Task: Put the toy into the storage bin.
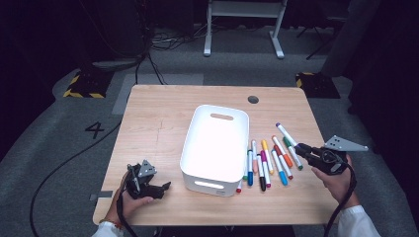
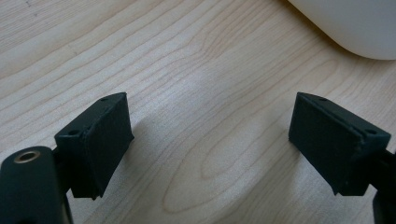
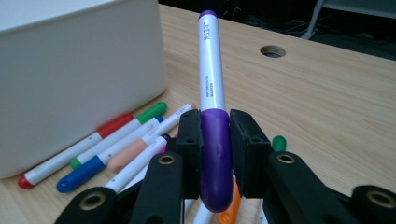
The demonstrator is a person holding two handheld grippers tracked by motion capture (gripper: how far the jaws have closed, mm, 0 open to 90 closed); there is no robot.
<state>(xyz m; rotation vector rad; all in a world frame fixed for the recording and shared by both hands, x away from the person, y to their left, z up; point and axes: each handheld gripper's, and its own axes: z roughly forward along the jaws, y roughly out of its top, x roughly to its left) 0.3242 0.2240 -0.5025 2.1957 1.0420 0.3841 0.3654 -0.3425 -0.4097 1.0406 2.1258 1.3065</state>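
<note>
The room around the table [image 1: 163, 113] is dark, while the tabletop is brightly lit from above. The white bin [image 1: 216, 143] glares, losing detail. The high view is soft; near jaws blur slightly, casting faint shadows.

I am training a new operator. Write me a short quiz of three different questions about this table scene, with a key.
1. True or false: the right gripper is shut on the purple-capped white marker.
2. Which is open? A) left gripper B) right gripper
3. Fill in: the loose coloured markers lie on the wooden table beside the white plastic ____.

Key: 1 true; 2 A; 3 bin.
</note>
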